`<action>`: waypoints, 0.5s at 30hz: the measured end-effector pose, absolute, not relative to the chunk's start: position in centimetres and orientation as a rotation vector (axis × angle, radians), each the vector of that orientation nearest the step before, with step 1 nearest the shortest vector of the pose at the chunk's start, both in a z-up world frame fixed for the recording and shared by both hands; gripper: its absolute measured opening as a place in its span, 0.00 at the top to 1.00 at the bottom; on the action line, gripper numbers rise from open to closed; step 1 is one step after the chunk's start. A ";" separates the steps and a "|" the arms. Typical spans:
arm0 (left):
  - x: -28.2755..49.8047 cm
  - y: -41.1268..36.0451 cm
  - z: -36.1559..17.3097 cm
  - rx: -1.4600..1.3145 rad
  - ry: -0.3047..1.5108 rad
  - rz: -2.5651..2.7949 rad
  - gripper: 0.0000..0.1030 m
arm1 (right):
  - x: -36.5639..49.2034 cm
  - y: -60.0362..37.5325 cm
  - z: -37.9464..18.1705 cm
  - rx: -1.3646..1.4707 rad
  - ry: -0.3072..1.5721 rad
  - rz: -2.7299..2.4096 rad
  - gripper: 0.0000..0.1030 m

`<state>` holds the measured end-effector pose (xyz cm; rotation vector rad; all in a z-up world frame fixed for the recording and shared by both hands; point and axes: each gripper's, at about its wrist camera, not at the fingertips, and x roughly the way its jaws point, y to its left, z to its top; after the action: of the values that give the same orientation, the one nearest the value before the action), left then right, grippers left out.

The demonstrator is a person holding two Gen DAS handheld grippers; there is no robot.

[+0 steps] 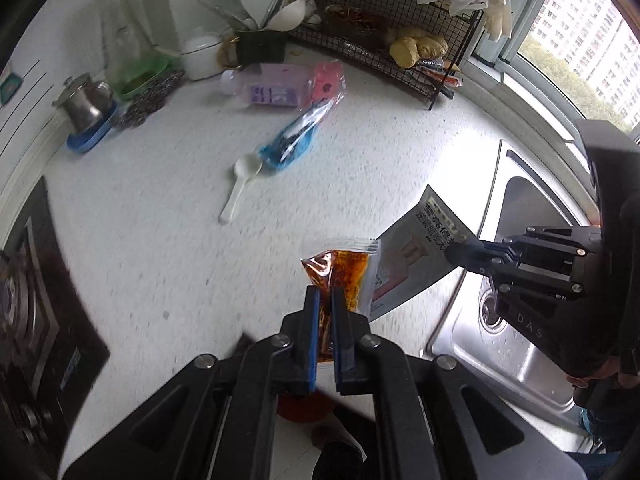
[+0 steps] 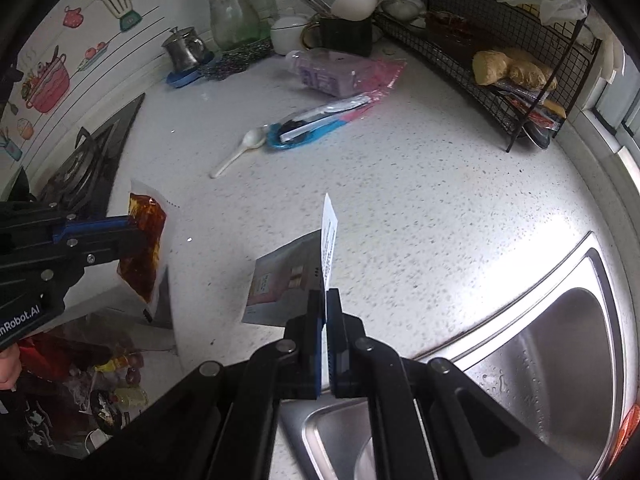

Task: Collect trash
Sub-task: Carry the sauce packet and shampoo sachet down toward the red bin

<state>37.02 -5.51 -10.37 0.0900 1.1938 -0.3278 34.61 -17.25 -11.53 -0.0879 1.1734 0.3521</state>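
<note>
**Inspector:** State of the two tools?

**Assistant:** The left tool [image 1: 326,300] is clamped on a clear sauce sachet [image 1: 340,270] of reddish-brown oil, which stands up out of the jaws, clear of the bench [image 1: 160,220]. The right tool [image 2: 326,304] is pinched tight on a flat printed wrapper [image 2: 292,280], also lifted, near the sink [image 2: 560,360].

**Inspector:** What remains on the bench?

**Assistant:** A white plastic spoon [image 1: 240,188] and a blue-and-pink wrapper [image 1: 300,136], touching end to end. Both lie ahead of the tools, well apart from them, long axes running away toward the wire rack [image 1: 400,40].

**Inspector:** Where does the load go?

**Assistant:** Judged only: a bag of rubbish [image 2: 100,380] shows below the bench edge, under the left tool, so the left hand is nearer.
</note>
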 end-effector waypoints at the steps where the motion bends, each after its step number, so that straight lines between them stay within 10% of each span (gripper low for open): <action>1: 35.9 -4.9 -10.2 0.086 1.190 -0.323 0.95 | 33.8 -16.5 -11.2 -0.093 1.167 0.359 0.98; 15: 21.1 3.8 -9.0 0.032 1.163 -0.244 0.95 | 21.8 -7.1 -9.2 -0.136 1.116 0.443 0.98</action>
<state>21.14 3.85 -9.01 0.0325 1.1630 -0.2435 21.84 -7.09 -9.21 -0.1360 1.1163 0.4426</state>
